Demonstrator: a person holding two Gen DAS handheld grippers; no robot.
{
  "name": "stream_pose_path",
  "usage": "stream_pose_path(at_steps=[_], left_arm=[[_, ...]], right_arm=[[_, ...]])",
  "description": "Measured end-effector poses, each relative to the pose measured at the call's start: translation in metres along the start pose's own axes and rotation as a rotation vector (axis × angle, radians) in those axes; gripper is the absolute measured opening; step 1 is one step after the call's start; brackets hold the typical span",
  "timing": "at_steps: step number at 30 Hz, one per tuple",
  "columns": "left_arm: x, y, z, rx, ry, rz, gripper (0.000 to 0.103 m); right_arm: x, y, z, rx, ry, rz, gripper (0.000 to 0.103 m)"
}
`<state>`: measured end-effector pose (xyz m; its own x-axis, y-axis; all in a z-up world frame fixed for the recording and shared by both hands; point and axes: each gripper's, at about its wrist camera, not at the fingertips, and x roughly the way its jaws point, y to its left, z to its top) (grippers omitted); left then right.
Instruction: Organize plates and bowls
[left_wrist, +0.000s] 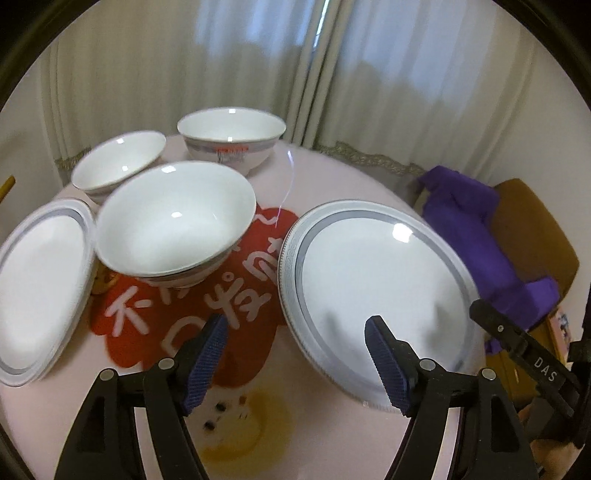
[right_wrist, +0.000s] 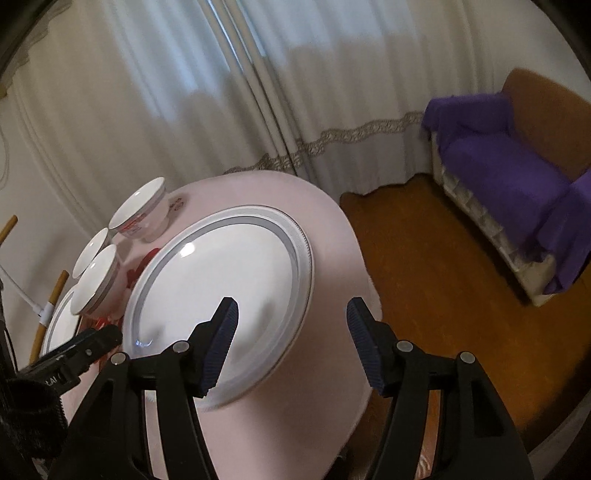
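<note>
Both grippers, left (left_wrist: 295, 332) and right (right_wrist: 291, 314), are open and empty. The big plate (left_wrist: 369, 280) by the table's right edge looks hard, slippery, breakable; pinch its rim.

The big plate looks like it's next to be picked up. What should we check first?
1. Left gripper open and empty: ok.
2. Right gripper open and empty: ok.
3. Big plate bare, nothing on it: ok.
4. Plate fully on the table: not ok, its near rim appears to overhang the edge.
5. Space between plate and nearest bowl: ok, red mat shows between them.
6. Stack of plates sitting evenly: cannot tell, blurred and cut off.
</note>
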<state>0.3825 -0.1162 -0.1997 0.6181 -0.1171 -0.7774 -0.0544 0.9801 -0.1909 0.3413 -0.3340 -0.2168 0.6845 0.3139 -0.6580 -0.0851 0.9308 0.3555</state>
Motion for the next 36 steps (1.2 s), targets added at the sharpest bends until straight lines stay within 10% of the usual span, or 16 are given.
stream_pose_path(at_steps=[13,18,36], left_arm=[[0.053,-0.015,0.01,0.001,0.031,-0.029,0.063],[0.065,-0.021,0.011,0.03,0.021,-0.016,0.042],[0.022,0.011,-0.015,0.023,-0.012,-0.05,0.018]], right_arm=[[0.037,-0.004,0.01,0.002,0.053,0.081,0.033],[0.039,-0.009,0.009,0.024,0.046,0.07,0.018],[0.01,-0.005,-0.017,0.038,0.063,0.111,0.016]])
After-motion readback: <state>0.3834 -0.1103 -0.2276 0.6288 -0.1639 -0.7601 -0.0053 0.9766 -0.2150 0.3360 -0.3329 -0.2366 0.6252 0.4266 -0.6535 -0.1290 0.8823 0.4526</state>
